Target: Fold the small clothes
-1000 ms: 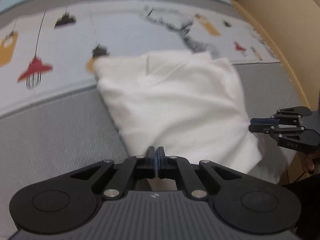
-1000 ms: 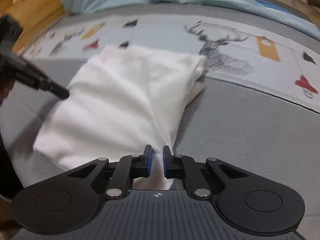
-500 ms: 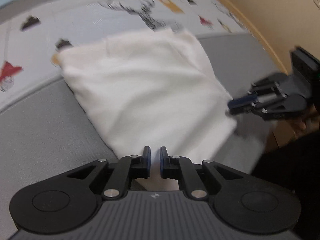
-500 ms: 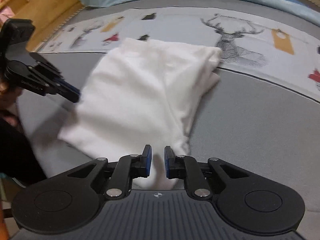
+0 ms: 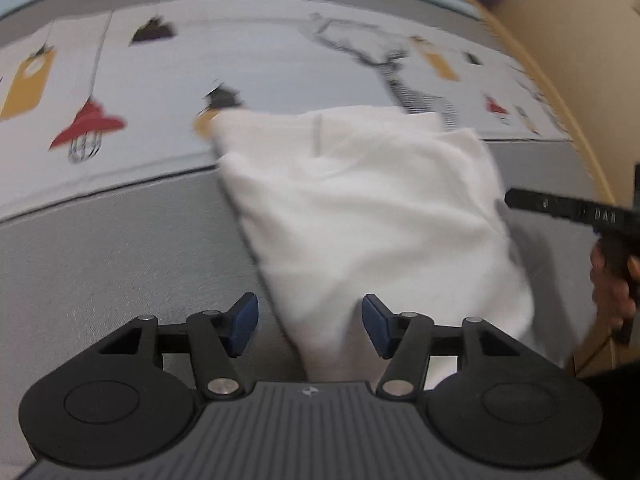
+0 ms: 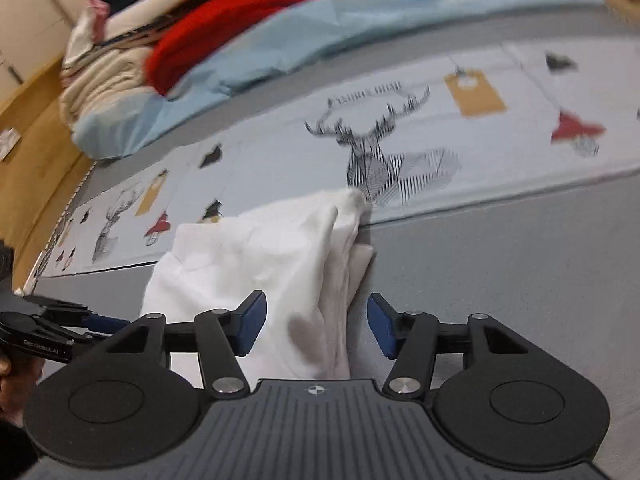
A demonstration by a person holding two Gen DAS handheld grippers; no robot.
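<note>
A folded white garment [image 5: 368,208] lies on the grey bed surface, its far edge over the printed sheet. My left gripper [image 5: 310,326] hovers at its near corner, jaws opening wide; cloth lies between the blue pads [image 5: 244,320] but they do not press it. The right gripper [image 5: 560,210] shows at that view's right edge, beside the garment. In the right wrist view the garment [image 6: 260,264] lies below my right gripper [image 6: 316,324], whose jaws are also opening, apart from the cloth. The left gripper [image 6: 60,328] appears at the left there.
A printed sheet [image 6: 440,128] with deer and lamp motifs runs across the bed. A light blue cover [image 6: 280,40] and a pile of red and cream clothes [image 6: 168,32] lie at the far end. A wooden bed frame [image 5: 580,80] borders the mattress.
Both grippers have gone from shut on the garment's near corners to wide open, letting the cloth drop flat. The right gripper has rolled and shifted sideways.
</note>
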